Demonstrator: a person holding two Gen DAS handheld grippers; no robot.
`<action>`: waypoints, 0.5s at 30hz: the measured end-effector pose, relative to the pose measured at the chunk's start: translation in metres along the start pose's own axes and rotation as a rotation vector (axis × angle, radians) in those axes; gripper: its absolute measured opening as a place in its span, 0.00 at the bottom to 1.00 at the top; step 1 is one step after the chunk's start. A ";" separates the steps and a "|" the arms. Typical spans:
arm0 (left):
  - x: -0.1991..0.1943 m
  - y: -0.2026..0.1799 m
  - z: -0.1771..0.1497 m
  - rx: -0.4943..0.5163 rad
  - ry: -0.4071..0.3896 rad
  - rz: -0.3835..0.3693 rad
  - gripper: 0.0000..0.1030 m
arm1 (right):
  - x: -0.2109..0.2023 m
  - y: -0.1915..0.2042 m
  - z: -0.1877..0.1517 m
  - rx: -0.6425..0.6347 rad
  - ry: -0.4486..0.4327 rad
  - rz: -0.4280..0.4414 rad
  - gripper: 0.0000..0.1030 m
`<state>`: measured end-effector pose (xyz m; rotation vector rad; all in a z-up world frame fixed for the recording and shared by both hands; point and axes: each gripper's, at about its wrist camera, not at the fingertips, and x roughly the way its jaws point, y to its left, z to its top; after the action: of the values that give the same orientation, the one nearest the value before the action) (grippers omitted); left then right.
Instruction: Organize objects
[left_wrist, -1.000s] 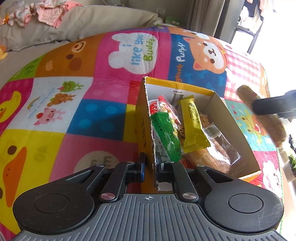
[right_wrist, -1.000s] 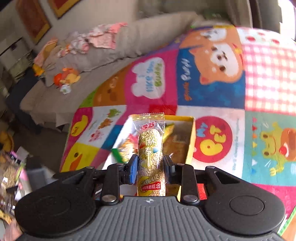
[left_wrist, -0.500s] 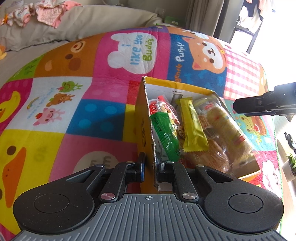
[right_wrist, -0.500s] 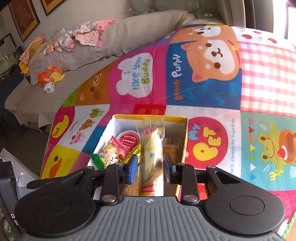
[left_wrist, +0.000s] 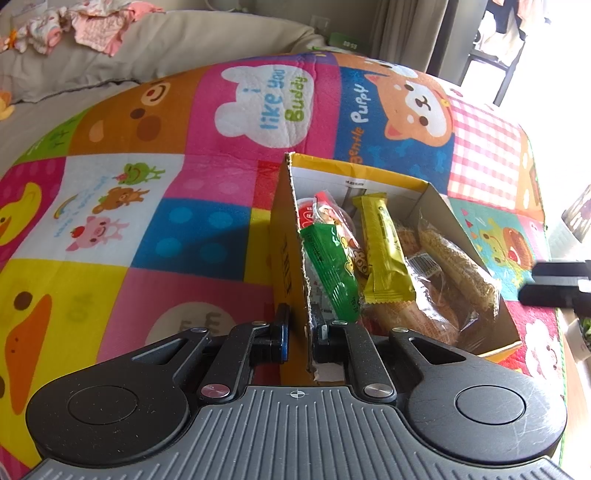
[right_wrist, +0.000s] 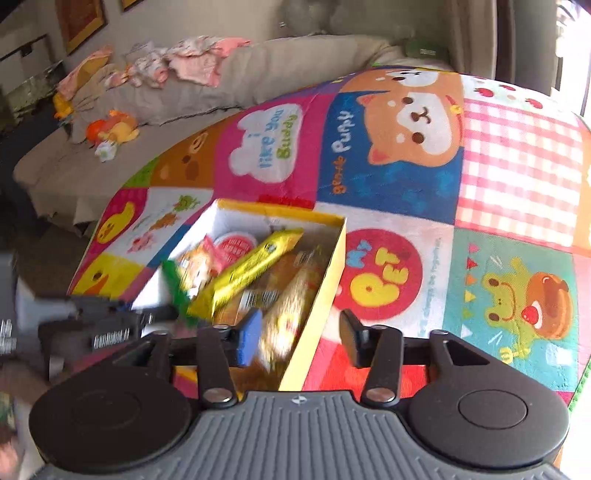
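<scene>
Play mat with cartoon animal squares carries everything; beige sofa behind its far edge, pink and white clothes piled on the cushion top, soft toys on the seat at far left in the right wrist view. Left gripper is clamped on the left wall of the yellow cardboard box, 1 finger outside, 1 inside, pads tight on the card near its near corner. Box sits open-topped toward the mat's right half, nearer the near edge than the far one. Contents left to right: red-lidded cup at the far left corner, green wrapper leaning on the left wall, printed snack bag beside it, yellow bar lying lengthwise down the middle, clear-wrapped puffed rice roll along the right wall on top of other clear packs. Right gripper sits over the box's near right corner, jaws opening, blue-padded finger inside over the roll, other finger outside the right wall; the box wall stands between them but neither pad presses anything, roll lies free below. Right wrist view is motion-blurred, so wrapper detail is unreadable there. Right gripper's fingers also show dark at the right edge of the left wrist view.
</scene>
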<state>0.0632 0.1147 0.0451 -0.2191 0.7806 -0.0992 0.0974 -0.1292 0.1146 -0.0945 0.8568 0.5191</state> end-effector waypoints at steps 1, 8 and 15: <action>0.000 0.001 -0.001 0.000 -0.001 -0.002 0.12 | -0.003 0.002 -0.008 -0.032 -0.001 -0.005 0.54; 0.005 -0.009 0.002 0.009 0.002 -0.002 0.12 | -0.010 0.010 -0.048 -0.130 0.015 0.006 0.54; 0.045 -0.045 0.026 0.059 0.008 -0.031 0.13 | 0.012 0.007 -0.056 -0.144 -0.048 -0.080 0.49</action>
<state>0.1126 0.0670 0.0428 -0.1747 0.7813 -0.1520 0.0610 -0.1342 0.0699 -0.2458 0.7649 0.5056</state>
